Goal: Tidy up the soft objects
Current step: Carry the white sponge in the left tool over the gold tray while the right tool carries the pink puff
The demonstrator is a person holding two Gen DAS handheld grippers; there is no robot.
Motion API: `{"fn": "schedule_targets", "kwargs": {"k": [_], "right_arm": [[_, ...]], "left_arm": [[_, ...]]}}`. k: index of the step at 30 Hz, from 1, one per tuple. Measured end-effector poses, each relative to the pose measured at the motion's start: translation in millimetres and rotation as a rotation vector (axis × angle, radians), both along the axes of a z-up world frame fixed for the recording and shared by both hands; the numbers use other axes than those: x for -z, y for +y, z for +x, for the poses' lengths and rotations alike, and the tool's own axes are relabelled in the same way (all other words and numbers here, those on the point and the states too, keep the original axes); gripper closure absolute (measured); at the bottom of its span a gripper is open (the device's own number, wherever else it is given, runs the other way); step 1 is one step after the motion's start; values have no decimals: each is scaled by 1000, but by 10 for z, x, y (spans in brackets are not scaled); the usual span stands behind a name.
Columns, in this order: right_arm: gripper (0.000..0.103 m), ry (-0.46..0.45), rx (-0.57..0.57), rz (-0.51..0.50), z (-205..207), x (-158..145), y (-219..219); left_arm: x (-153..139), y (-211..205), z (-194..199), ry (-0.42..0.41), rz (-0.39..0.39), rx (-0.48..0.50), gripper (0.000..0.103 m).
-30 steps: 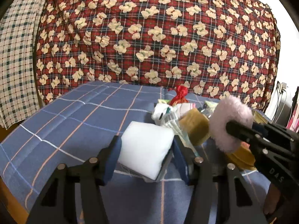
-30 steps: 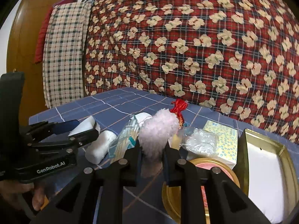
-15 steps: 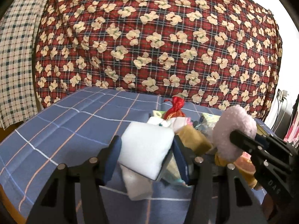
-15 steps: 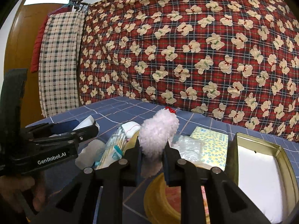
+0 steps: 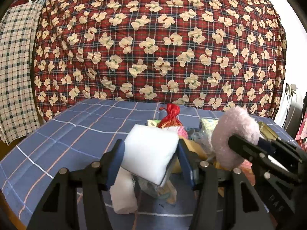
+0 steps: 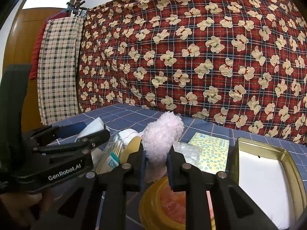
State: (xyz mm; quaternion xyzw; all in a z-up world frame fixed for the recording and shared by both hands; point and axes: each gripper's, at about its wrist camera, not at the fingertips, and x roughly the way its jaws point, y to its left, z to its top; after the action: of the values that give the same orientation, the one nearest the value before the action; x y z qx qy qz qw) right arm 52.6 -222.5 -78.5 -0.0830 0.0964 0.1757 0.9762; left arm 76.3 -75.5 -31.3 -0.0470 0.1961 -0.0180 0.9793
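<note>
My left gripper (image 5: pixel 150 153) is shut on a white sponge block (image 5: pixel 149 156) and holds it above the blue checked table (image 5: pixel 76 134). My right gripper (image 6: pixel 156 153) is shut on a fluffy pink puff (image 6: pixel 162 137), also lifted; the puff shows at the right of the left wrist view (image 5: pixel 233 134). The left gripper (image 6: pixel 92 134) with the sponge (image 6: pixel 92 126) shows at the left of the right wrist view. Under the grippers lies a pile of soft items: a white rolled cloth (image 5: pixel 123 193), a red pouch (image 5: pixel 170 116), and clear plastic bags (image 6: pixel 187 150).
An open gold tin box (image 6: pixel 264 180) with a white lining stands at the right. A round yellow lid (image 6: pixel 163 207) lies below my right gripper. A yellow patterned packet (image 6: pixel 213 153) lies behind it. A red bear-print quilt (image 5: pixel 163 48) hangs behind the table.
Both grippers have risen with their loads. The table and pile sit lower in both views. The white rolled cloth has come into sight under the sponge.
</note>
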Motion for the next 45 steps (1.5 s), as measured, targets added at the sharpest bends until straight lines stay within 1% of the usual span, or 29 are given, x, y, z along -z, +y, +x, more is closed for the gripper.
{"fn": "schedule_targets", "kwargs": {"k": [6, 12, 17, 22, 26, 33, 38, 45], "right_arm": [[83, -6, 8, 7, 30, -8, -42], [83, -22, 14, 23, 75, -33, -102], [83, -27, 16, 60, 75, -40, -171], [82, -41, 23, 62, 40, -33, -160], [82, -54, 29, 60, 22, -34, -158], [82, -43, 31, 57, 29, -27, -154], [82, -35, 39, 55, 55, -14, -154], [82, -36, 45, 73, 56, -18, -191]], "left_arm": [[-76, -42, 35, -21, 15, -16, 48], [-49, -97, 102, -16, 33, -32, 48], [-66, -150, 98, -41, 49, -42, 48], [-87, -223, 66, -81, 67, -52, 48], [-100, -265, 59, -97, 73, -59, 48], [-105, -302, 65, -95, 76, -53, 48], [-102, -351, 112, -78, 78, -47, 48], [-91, -392, 168, -64, 77, -51, 48]]}}
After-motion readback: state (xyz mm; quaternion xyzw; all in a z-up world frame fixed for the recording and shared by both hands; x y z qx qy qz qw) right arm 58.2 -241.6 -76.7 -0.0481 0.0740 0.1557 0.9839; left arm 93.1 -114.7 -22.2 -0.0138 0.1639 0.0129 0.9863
